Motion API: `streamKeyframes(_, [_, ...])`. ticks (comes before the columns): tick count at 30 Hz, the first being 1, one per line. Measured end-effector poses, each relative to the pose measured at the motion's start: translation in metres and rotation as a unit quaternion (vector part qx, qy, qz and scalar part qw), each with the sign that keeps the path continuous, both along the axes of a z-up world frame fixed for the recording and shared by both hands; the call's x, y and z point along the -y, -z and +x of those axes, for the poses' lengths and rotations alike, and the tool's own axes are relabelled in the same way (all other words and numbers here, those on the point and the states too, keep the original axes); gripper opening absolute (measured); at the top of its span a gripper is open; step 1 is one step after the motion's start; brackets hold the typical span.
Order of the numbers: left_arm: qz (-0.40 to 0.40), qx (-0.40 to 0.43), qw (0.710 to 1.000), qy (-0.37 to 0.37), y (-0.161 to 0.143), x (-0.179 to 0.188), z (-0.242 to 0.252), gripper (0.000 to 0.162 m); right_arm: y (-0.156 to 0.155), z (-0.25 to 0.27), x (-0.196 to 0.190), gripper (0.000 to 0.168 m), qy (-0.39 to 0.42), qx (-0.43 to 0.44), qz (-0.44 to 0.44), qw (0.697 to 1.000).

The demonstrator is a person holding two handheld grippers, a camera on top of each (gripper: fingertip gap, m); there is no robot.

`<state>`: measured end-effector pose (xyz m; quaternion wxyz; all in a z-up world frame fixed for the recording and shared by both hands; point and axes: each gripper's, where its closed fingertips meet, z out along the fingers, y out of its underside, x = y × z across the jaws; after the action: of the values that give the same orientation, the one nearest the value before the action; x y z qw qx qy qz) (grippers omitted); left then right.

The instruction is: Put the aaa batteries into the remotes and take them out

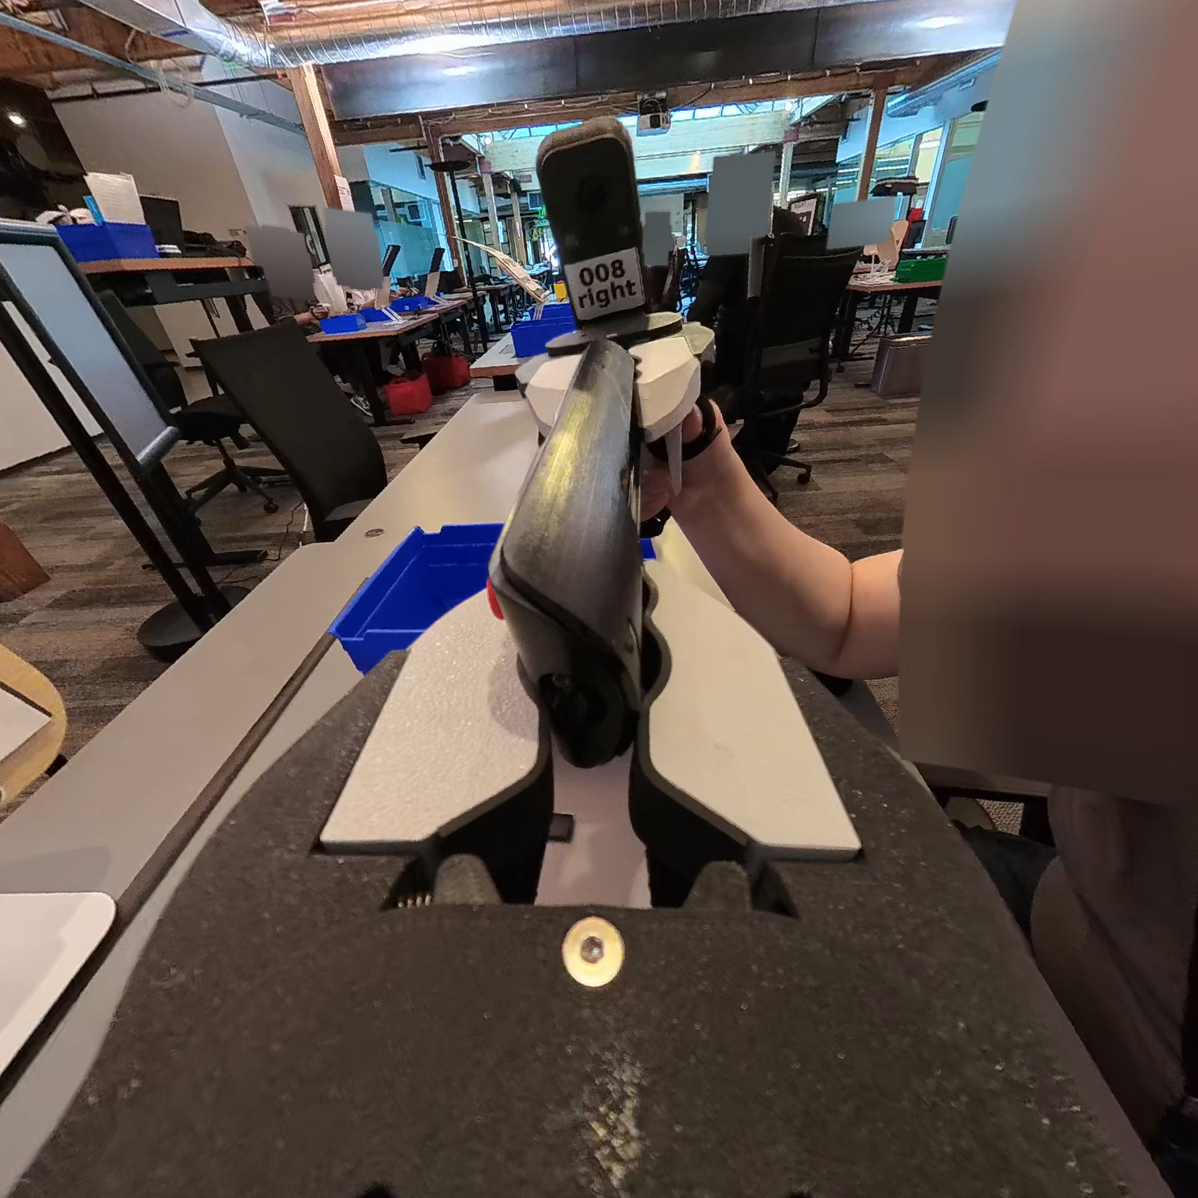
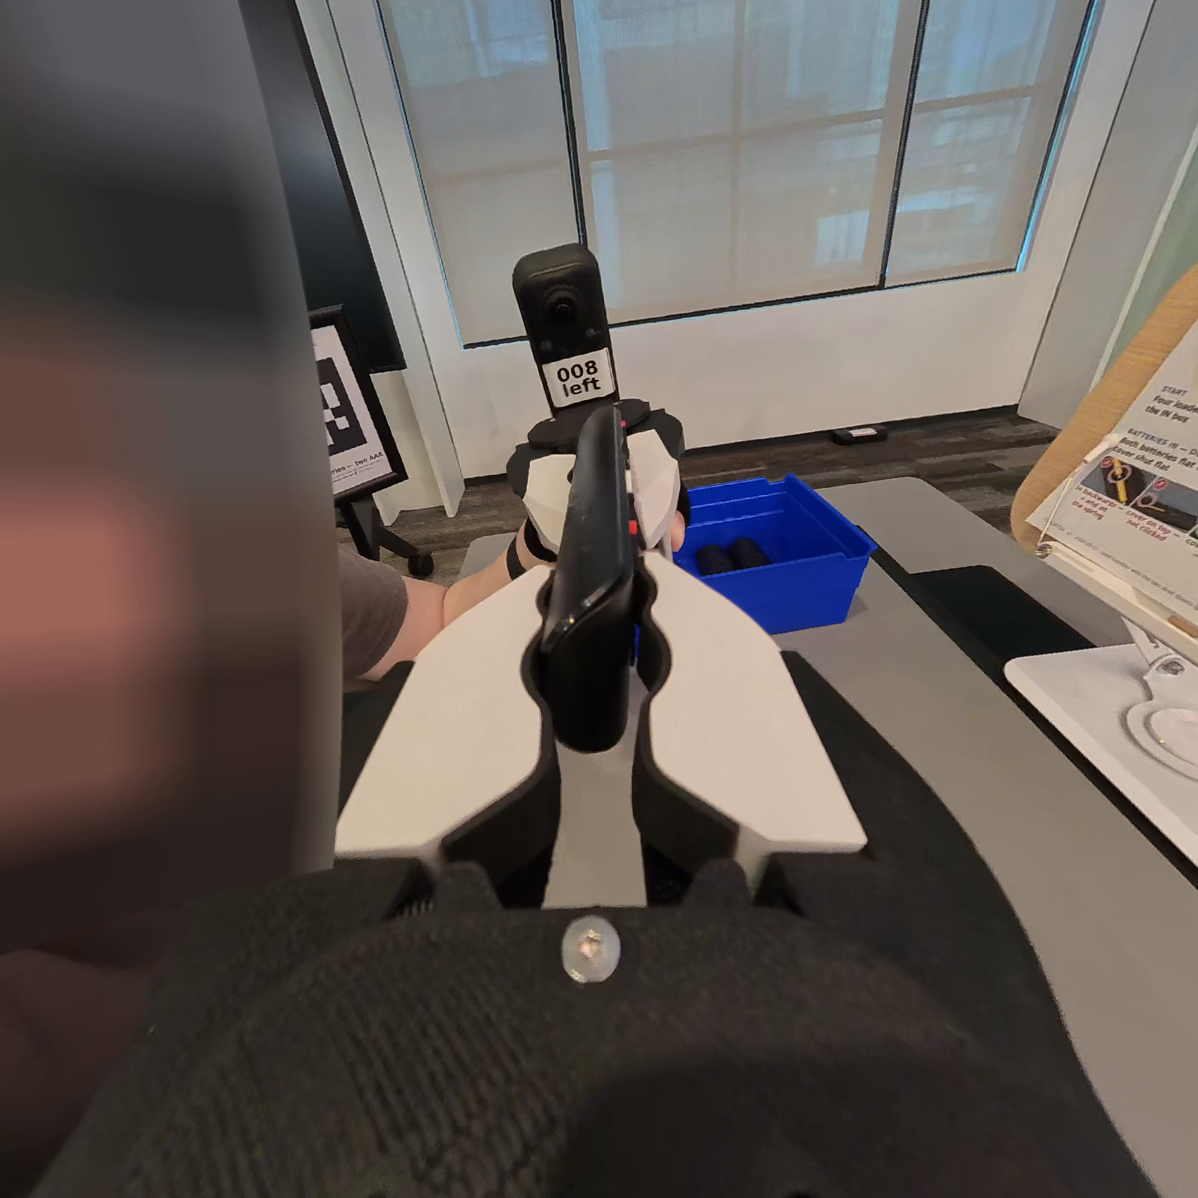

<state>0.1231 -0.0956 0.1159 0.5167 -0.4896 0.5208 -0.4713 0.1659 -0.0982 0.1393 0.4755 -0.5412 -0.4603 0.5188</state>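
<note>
**Inspector:** Report the remote's position.

**Assistant:** One black remote [image 1: 570, 518] is held in the air between both tools, above the grey table [image 1: 194, 681]. It is turned on edge and spans from one gripper to the other. In the left wrist view a red button shows on its left side.

**Inspector:** Left gripper?

**Assistant:** The left gripper [image 1: 593, 726] has its white fingers [image 1: 454, 726] drawn in narrow, clamped on the near rounded end of the remote. Seen from the right wrist view, the same tool [image 2: 599, 499] holds the far end, with a hand behind it.

**Inspector:** Right gripper?

**Assistant:** Same condition — the right gripper [image 2: 587, 687] is closed narrow on its end of the remote [image 2: 593, 583], white fingers [image 2: 467, 706] pressing either side. From the left wrist view it [image 1: 612, 382] sits at the far end, gripped by a bare hand [image 1: 687, 480].

**Inspector:** Batteries?

**Assistant:** Two dark cylinders [image 2: 729, 556] lie side by side in a blue bin [image 2: 810, 583] on the table [image 2: 972, 531], beyond the remote; whether they are batteries I cannot tell. A blue bin [image 1: 402, 603] also shows in the left wrist view, left of the remote — its contents are hidden.

**Inspector:** Other items?

**Assistant:** A printed instruction sheet [image 2: 1128, 480] stands on a white stand [image 2: 1102, 700] at the right edge of the table.
</note>
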Motion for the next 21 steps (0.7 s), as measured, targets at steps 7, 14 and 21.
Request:
streamKeyframes(7, [-0.029, 0.024, 0.999, -0.008, -0.005, -0.005, 0.000, 0.023, -0.022, 0.014, -0.005, 0.032, -0.050, -0.114, -0.045, 0.991])
streamKeyframes(14, [-0.058, 0.064, 0.996, -0.022, -0.015, -0.017, -0.012, 0.023, -0.041, 0.043, -0.030, 0.033, 0.031, -0.195, -0.032, 0.980])
streamKeyframes(21, [-0.061, 0.084, 0.994, -0.028, -0.018, -0.020, -0.012, 0.023, -0.049, 0.049, -0.034, 0.033, 0.043, -0.246, -0.041, 0.968])
